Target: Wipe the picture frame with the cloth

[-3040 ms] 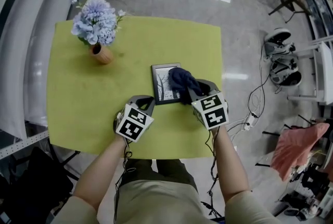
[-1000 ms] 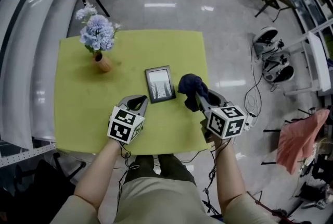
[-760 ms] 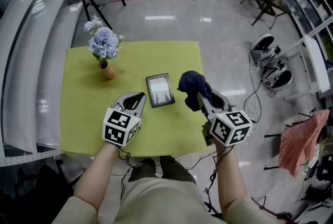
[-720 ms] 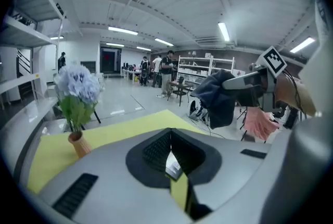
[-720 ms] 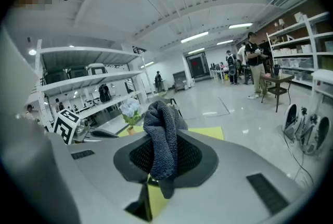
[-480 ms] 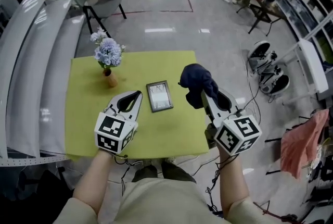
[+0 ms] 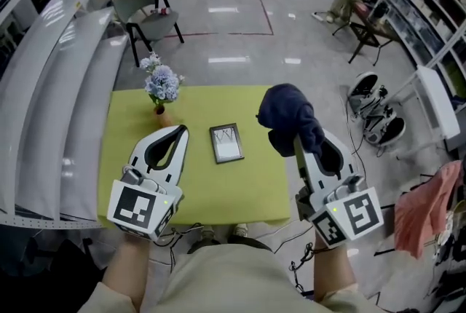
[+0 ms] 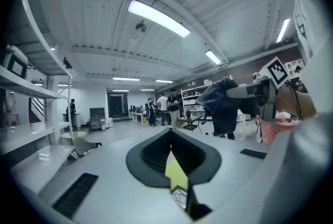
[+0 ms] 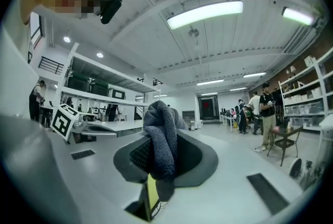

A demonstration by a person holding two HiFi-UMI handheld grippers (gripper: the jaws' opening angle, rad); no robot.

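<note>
The right gripper (image 7: 297,143) squeezes the dark cloth (image 7: 286,113). The left gripper (image 7: 179,131) is closed on nothing. The picture frame (image 7: 226,143) lies between them.

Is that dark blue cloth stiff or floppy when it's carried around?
Probably floppy: the cloth bunches and droops over the right hand-held gripper. Its thick knitted weave suggests it's soft, light and unlikely to slip from the jaws.

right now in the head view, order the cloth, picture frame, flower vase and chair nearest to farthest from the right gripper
1. cloth: clamped in the right gripper's jaws.
2. picture frame: on the table, to its left.
3. flower vase: table's far left corner.
4. chair: floor beyond the table.
</note>
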